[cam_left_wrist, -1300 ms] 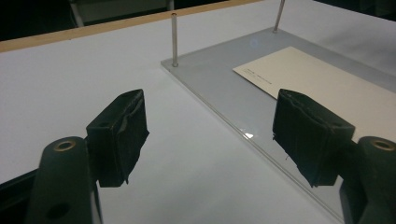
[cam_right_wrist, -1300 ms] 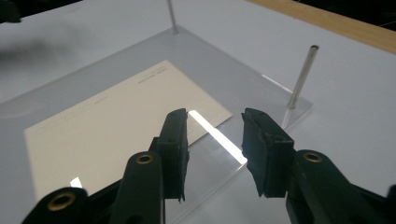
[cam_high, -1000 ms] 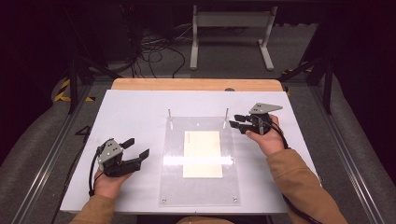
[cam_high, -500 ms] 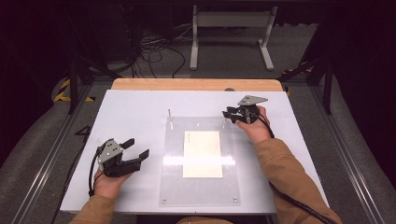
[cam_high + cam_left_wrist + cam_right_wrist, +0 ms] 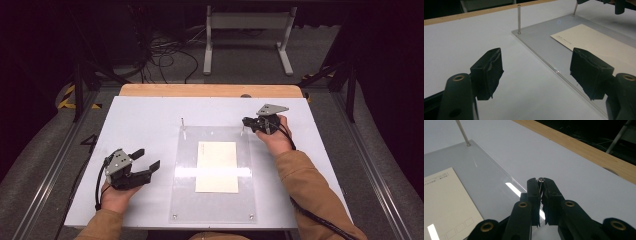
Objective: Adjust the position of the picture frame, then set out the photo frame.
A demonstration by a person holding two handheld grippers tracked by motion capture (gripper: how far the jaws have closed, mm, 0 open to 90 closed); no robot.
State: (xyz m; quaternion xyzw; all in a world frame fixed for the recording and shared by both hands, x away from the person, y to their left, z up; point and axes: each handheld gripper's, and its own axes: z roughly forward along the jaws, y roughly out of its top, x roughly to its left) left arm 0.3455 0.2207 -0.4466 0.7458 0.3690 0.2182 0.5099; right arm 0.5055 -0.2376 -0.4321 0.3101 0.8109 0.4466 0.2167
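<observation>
Item: clear acrylic plate (image 5: 215,200) lying flat on the white table (image 5: 140,125), serving as the landmark here. A cream card (image 5: 216,166) lies face-up on the plate's middle. Two thin metal pins stand upright at the plate's far corners: the far-left pin (image 5: 183,124) stands free; the far-right pin (image 5: 540,180) is pinched between the jaws of the right gripper (image 5: 248,121), whose pads are pressed together around its top end, as the right gripper view shows. The left gripper (image 5: 148,161) rests on the table off the plate's left edge, near its middle, jaws spread wide and holding nothing; its own view looks across that edge toward the far-left pin (image 5: 519,18). Hazards, as judged: the pin is slim and smooth, so the pads may slip along it if the pull is not straight up; a sideways pull could bend the pin, jam it in its hole, or lift and drag the plate's far-right corner, since nothing holds the plate down. A shifted plate would likely slide the card off centre.
</observation>
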